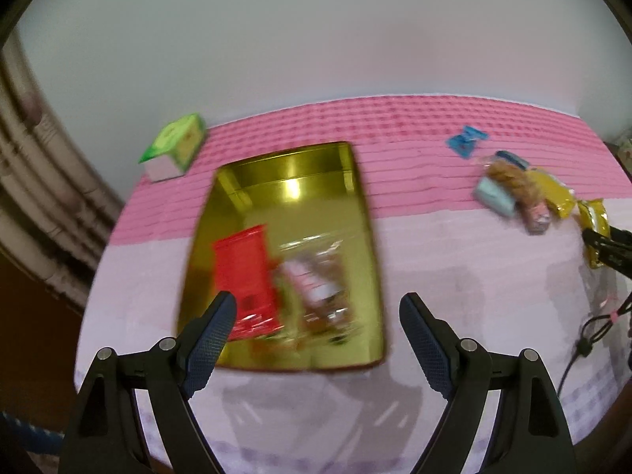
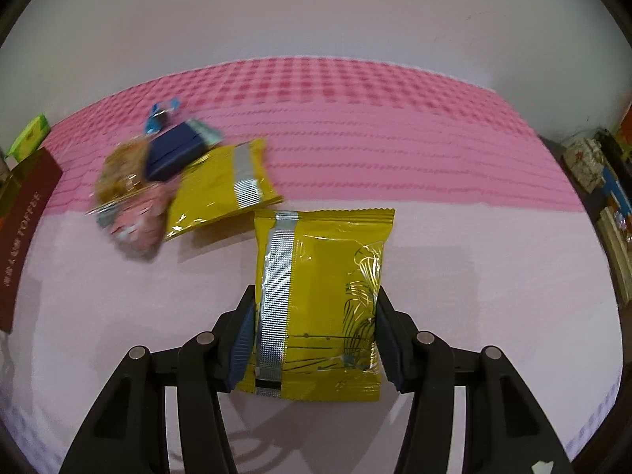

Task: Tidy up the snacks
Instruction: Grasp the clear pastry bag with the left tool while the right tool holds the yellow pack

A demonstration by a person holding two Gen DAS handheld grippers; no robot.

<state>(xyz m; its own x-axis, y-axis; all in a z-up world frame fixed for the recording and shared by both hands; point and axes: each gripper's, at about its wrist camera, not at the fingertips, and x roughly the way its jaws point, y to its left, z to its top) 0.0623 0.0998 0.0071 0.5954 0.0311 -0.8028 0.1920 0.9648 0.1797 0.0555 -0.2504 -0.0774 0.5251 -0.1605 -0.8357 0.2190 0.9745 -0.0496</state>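
Surface: a table under a cloth (image 2: 454, 276), pale pink across the near part, a brighter pink checked band (image 2: 355, 118) across the far part, at twelve o'clock in both views.
Room: a plain pale wall (image 1: 316, 39) rises behind the table; at nine o'clock in the left wrist view stands what may be ribbed trim or pipes (image 1: 35, 166), too blurred to name.
Right edge: at three o'clock in the right wrist view, a crowded stack of books or boxes (image 2: 600, 181) beside the table.
Gold tin (image 1: 300, 205): open, lying at the centre of the left wrist view; inside it a red packet (image 1: 245, 272) and a clear wrapped snack (image 1: 316, 288), side by side.
Green box (image 1: 177, 142): at eleven o'clock from the tin, on the checked band.
Tin lid (image 2: 23, 245): dark red with gold lettering, at nine o'clock in the right wrist view.
Loose snacks: a blurred heap (image 2: 134, 185) at ten o'clock in the right wrist view, with a second yellow packet (image 2: 221, 185) touching it and a small blue candy (image 2: 158, 118) just beyond.
Left gripper (image 1: 316, 316): jaws wide apart, nothing between them, above the tin's near end.
Right gripper (image 2: 312, 339): both pads pressed against the sides of a yellow packet (image 2: 328, 276) with a silver seam, at six o'clock; whether the packet is off the cloth I cannot tell.
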